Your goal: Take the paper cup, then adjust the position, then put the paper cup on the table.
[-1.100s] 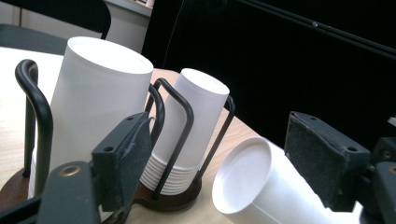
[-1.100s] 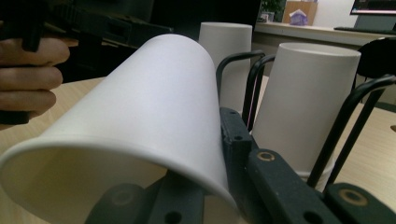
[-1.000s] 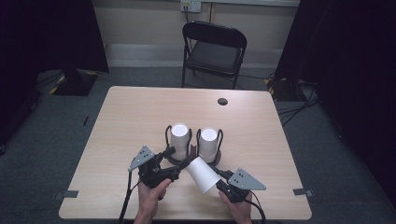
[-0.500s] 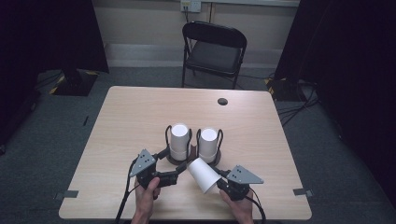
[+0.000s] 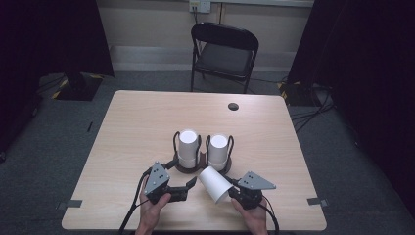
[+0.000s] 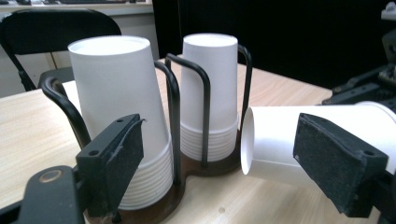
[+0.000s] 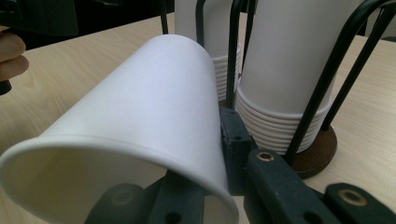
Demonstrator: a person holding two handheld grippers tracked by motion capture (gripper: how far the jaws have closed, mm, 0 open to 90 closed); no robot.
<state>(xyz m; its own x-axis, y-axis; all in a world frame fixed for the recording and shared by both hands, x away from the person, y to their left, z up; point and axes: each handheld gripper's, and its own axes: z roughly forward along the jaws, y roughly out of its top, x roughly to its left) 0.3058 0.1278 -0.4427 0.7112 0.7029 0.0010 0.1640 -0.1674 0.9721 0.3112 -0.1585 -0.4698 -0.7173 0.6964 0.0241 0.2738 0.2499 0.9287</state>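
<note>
White paper cup (image 7: 140, 121) in black right gripper (image 5: 234, 192). Just ahead of it: white cup stacks (image 6: 122, 121) w/ ribbed rims, black wire holder (image 6: 205, 107), dark brown base. Light wood-grain table (image 5: 147, 122). Black left gripper (image 5: 188, 183), grey plate.

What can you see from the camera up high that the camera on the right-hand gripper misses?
The high view alone takes in the folding chair, the whole table and both forearms. The right gripper view alone looks into the open mouth of the loose paper cup clamped in the right gripper. Both show that cup and the two stacks of cups in their wire holder.
</note>
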